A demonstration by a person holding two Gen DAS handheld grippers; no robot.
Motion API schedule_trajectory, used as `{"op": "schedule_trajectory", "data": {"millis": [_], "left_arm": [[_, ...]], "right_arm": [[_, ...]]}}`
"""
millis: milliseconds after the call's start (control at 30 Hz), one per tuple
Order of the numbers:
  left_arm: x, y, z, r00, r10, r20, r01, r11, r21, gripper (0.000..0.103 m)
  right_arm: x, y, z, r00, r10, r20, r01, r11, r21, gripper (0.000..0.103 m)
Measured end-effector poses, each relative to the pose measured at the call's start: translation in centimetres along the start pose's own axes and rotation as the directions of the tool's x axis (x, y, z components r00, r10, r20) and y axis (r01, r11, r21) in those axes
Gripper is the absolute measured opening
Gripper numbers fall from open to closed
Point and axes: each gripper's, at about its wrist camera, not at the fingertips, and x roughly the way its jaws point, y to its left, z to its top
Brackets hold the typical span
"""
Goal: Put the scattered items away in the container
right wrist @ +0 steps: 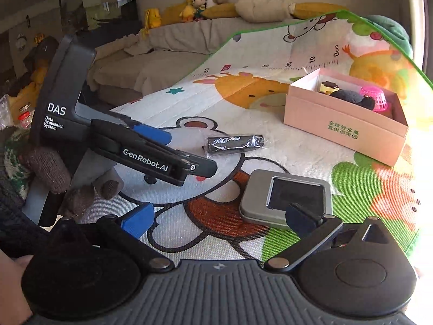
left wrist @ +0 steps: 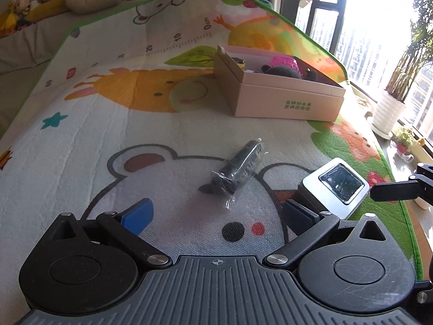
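The black roll in clear plastic wrap [left wrist: 238,166] lies loose on the play mat [left wrist: 89,135], centre of the left wrist frame, on the printed bear's head; nothing touches it. In the right wrist frame the same wrapped roll [right wrist: 234,143] sits mid-frame, lying roughly sideways.

The silver tin with a clear window lid [right wrist: 286,199] lies flat on the mat, lower centre-right of the right wrist frame, just beside your right claw's dark-blue pad [right wrist: 300,218], which overlaps its near edge in view; can't tell if it touches. In the left wrist frame the tin [left wrist: 335,187] is at right, behind the left claw's right pad.

The pink cardboard box [left wrist: 289,94] stands open, upper right of the left wrist frame, well apart from the roll. Inside it: a pink crocheted item [left wrist: 284,63], a black plush toy [left wrist: 281,71], and a small yellow thing, too small to name.

Your left claw [left wrist: 217,212] is spread wide, holding nothing, with the roll ahead of it. Your right claw [right wrist: 219,219] is also spread wide, empty.

A gloved hand [right wrist: 62,178] grips the left device at left of the right wrist frame. Stuffed toys [right wrist: 208,0] sit on a sofa along the top. Potted plants [left wrist: 392,100] stand by the window, right edge of the left wrist frame.
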Motion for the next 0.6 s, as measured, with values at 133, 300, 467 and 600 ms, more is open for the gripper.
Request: {"op": "schedule_trajectory", "data": {"millis": [133, 300, 467, 600], "left_arm": [[0.4, 0.0, 0.3, 1.000, 0.002, -0.004, -0.002, 1.000, -0.009, 0.103], [0.2, -0.4, 0.2, 1.000, -0.001, -0.005, 0.001, 1.000, 0.005, 0.103], [0.5, -0.3, 0.2, 1.000, 0.006, -0.012, -0.006, 1.000, 0.003, 0.103], [0.7, -0.6, 0.4, 1.000, 0.006, -0.017, -0.006, 1.000, 0.013, 0.103]], "right_arm": [[1.1, -1.8, 0.6, 0.985, -0.171, -0.014, 0.171, 0.984, 0.055, 0.103], [4.3, -3.2, 0.9, 0.969, -0.232, -0.083, 0.240, 0.964, 0.117, 0.103], [5.2, -3.3, 0.8, 0.976, -0.181, -0.118, 0.193, 0.976, 0.096, 0.103], [4.6, -3.5, 0.5, 0.975, -0.201, -0.093, 0.211, 0.972, 0.104, 0.093]]}}
